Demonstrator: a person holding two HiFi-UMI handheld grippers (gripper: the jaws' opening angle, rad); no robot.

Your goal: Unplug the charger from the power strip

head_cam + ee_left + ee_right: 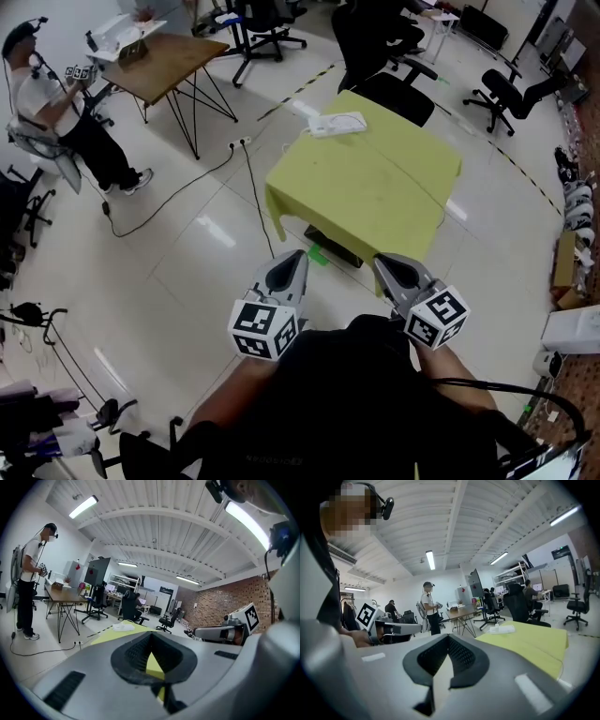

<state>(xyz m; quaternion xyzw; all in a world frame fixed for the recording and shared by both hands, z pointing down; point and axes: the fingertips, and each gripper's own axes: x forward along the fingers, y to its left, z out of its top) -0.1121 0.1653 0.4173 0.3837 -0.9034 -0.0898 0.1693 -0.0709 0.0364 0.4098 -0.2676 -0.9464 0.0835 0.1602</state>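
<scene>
Yellow-green tablecloth (375, 187) carries the white power strip (337, 123), which lies flat near the far corner. Its long axis runs left to right across the head view. The charger is too small to make out. The left gripper (297, 255) and right gripper (383, 260) hover short of the near edge, each with its jaws pressed together and empty.

Matt yellow cloth (375, 187), glossy pale floor tiles (187, 272), wooden desk top (173, 58)

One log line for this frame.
left claw: shut, empty | right claw: shut, empty | power strip: on yellow table, untouched
</scene>
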